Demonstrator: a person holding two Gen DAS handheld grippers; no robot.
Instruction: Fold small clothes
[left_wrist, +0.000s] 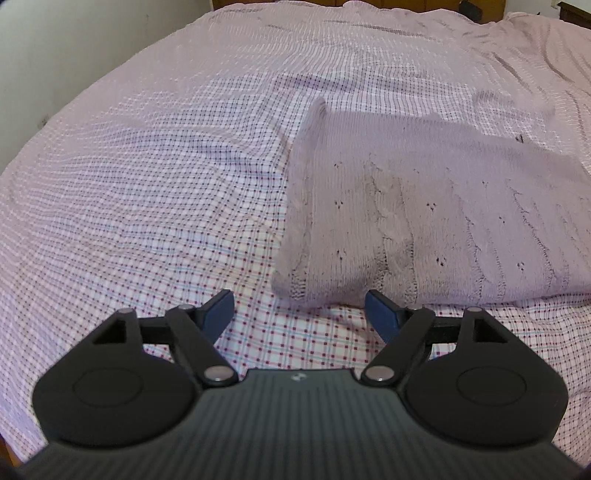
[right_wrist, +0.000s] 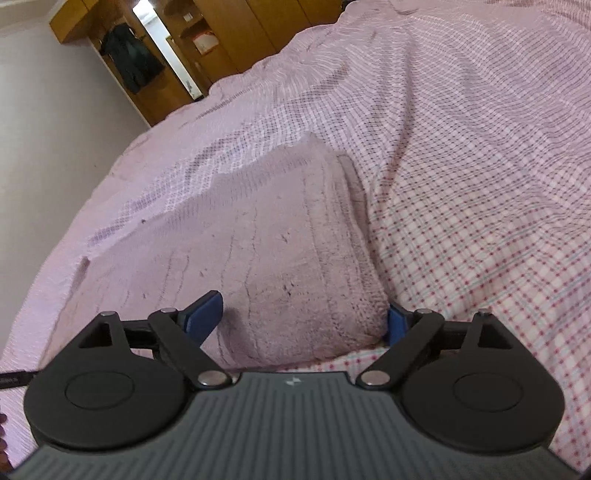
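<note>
Both the left tongs and the right tongs point downward, jaws spread wide apart.

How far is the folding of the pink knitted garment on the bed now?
Done: the knitted garment lies folded into a compact block on the checked bedsheet. In hand: nothing; the left gripper and right gripper are open, fingers beside its near edge. Left: perhaps one more fold; no other clothes are visible.

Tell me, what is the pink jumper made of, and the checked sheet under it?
The jumper looks like soft knitted wool or acrylic yarn: cable ridges and small eyelet holes show. The sheet looks like thin, matte woven cotton, with a printed or woven grid and shallow wrinkles.
</note>
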